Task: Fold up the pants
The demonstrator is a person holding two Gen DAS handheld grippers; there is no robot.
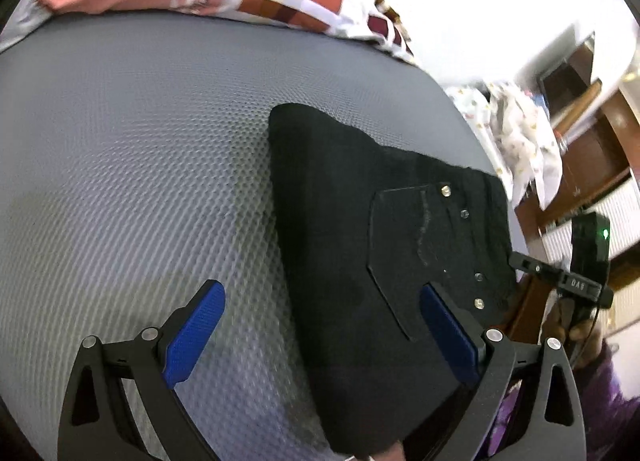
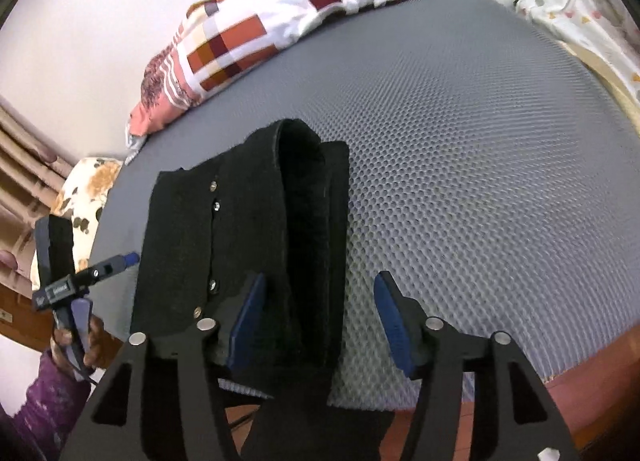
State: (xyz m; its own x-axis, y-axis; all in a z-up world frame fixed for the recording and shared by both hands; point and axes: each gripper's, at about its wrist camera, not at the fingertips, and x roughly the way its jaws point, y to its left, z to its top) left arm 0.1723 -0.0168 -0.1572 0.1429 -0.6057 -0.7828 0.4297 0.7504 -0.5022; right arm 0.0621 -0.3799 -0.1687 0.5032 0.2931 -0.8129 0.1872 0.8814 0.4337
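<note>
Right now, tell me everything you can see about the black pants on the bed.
The black pants lie folded into a compact, thick bundle on the grey textured mattress, near its edge. The fabric looks like dark denim, with a stitched back pocket and a row of metal rivets facing up. In the right wrist view a rolled fold stands up along the top. Both claws, left and right, are open around it, not gripping.

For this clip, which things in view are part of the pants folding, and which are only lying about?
Part of the job:
- folded black denim pants with metal rivets
- left tongs, open
- right tongs, open
- grey textured mattress the pants lie on

Just lying about:
- checked red, orange and white blanket
- white cloth with small coloured shapes
- dark wooden furniture
</note>
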